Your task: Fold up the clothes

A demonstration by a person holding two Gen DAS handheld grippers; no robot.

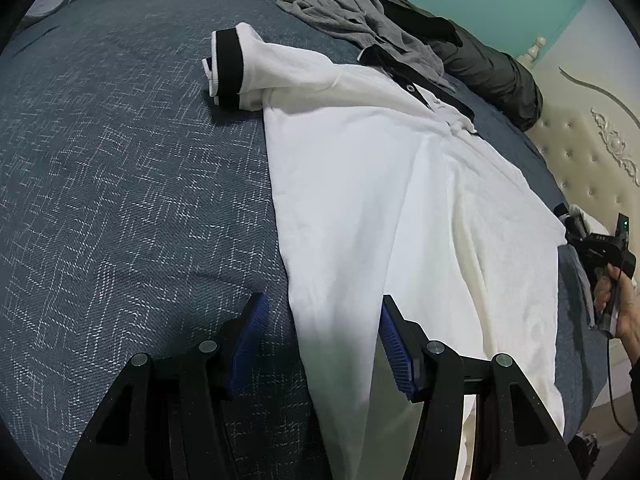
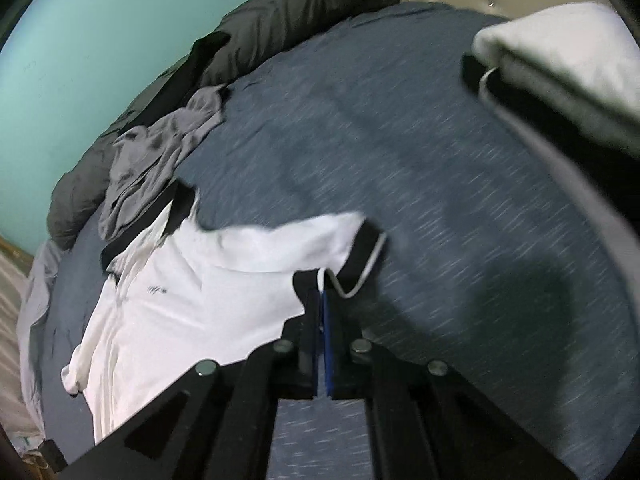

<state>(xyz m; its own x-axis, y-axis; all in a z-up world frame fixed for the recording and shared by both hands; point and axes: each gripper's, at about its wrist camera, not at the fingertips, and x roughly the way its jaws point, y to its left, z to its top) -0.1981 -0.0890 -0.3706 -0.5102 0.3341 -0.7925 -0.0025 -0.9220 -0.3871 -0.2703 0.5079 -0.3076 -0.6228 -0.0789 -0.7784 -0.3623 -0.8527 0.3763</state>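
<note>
The white polo (image 1: 400, 200) lies face up on the blue bedspread (image 1: 120, 200), its long axis running from the hem at 6 o'clock in the left wrist view up to the black collar (image 1: 424, 88) near 1 o'clock, so the neck points away toward the grey shirt (image 1: 352, 16) heaped beyond it. One black-cuffed sleeve (image 1: 228, 68) sticks out toward 11 o'clock. The left gripper (image 1: 324, 336) stands open, its blue pads straddling the hem corner without pressing on it. The right gripper (image 2: 324, 280) is clamped on the other sleeve's cuff (image 2: 360, 260), at the centre of its own blurred view. The cloth looks light, limp and soft, so it will likely sag and crease wherever it is unsupported; cuffs, hem corners and shoulder seams, being thicker, seem the surest places to pinch. A folded white pile (image 2: 568, 60) sits at 2 o'clock in the right view.
</note>
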